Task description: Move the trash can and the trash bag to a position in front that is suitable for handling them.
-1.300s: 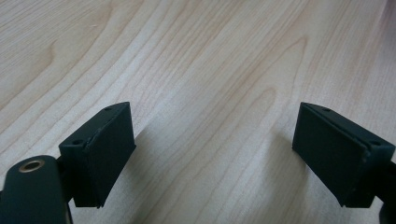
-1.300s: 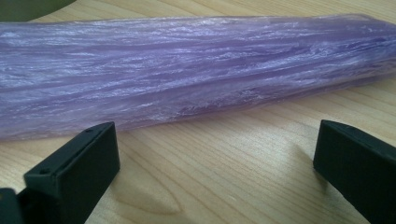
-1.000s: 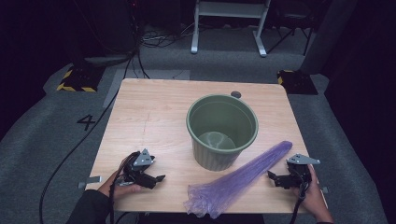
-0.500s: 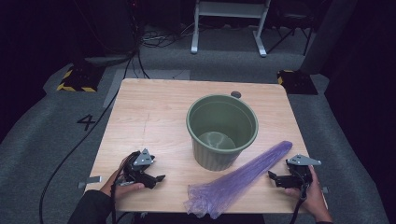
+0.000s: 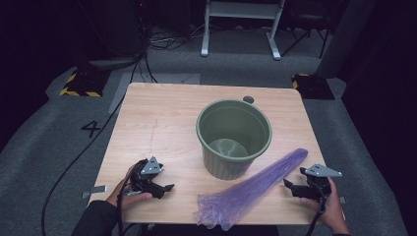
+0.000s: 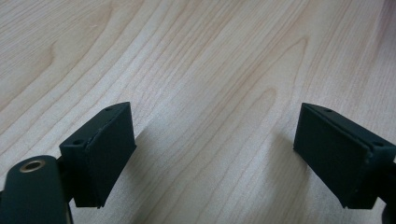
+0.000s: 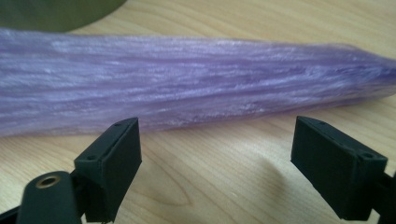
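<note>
- The purple plastic bag point(image 5: 253, 189) is lying flat on the counter point(image 5: 162, 118) in the lower right of the high view, its long axis running diagonally from a bunched end at the lower centre up to a tapered tip at right.
- The right tongs point(image 5: 293, 188) are resting released, jaws wide apart and holding nothing, just beside the bag's tapered half; in the right gripper view the bag point(image 7: 196, 84) is stretching across the frame directly ahead of the tongs point(image 7: 219, 163).
- The left tongs point(image 5: 164, 189) are sitting released too at lower left, well apart from the bag, facing bare wood point(image 6: 201, 70).
- The right hand looks nearer, so it seems best placed to take hold first.
- The green bucket point(image 5: 234, 137) is standing upright mid-frame, touching or nearly touching the bag's upper edge.
- Grey carpet point(image 5: 59, 128) and dark equipment are surrounding the pale wood counter.
</note>
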### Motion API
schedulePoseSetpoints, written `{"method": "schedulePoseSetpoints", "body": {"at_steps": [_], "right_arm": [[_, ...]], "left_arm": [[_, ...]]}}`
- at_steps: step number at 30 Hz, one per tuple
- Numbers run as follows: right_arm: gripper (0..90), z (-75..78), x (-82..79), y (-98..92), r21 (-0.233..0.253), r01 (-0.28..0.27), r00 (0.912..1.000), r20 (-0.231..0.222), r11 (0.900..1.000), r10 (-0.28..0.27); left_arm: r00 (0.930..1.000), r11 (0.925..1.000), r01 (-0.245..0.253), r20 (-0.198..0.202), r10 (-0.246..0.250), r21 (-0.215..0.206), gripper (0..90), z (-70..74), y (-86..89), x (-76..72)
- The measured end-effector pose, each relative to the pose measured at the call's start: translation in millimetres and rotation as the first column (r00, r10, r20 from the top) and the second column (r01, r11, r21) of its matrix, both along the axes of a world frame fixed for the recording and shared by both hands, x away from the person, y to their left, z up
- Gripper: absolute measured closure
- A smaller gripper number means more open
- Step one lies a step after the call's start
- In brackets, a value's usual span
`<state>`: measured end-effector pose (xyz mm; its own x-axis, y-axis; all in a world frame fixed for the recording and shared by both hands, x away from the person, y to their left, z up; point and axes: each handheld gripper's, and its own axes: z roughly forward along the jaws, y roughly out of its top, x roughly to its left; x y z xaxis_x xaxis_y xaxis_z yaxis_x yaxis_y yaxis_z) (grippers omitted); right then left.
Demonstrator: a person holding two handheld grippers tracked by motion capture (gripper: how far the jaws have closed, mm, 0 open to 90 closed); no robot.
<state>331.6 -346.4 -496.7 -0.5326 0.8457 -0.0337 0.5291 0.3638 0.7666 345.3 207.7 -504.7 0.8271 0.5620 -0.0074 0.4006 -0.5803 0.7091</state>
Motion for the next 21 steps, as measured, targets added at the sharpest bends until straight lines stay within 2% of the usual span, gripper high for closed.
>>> {"method": "schedulePoseSetpoints", "body": {"at_steps": [3,10,21], "right_arm": [[16.2,5.9,-0.7,2.5,-0.016,0.008,0.9999,0.014,1.0,-0.008],[16.7,15.7,0.1,12.1,-0.021,-0.002,0.9991,0.042,1.0,0.003],[19.4,29.5,12.4,37.1,-0.041,-0.062,0.9951,0.074,0.997,0.065]], "left_arm": [[1.0,1.0,-0.001,0.001,0.001,0.001,12.2,0.0,0.0,0.0],[1.0,1.0,-0.004,0.0,0.004,0.001,12.2,0.0,-0.2,-0.2],[1.0,1.0,-0.003,0.001,0.003,0.001,12.2,0.0,-0.3,-0.1]]}}
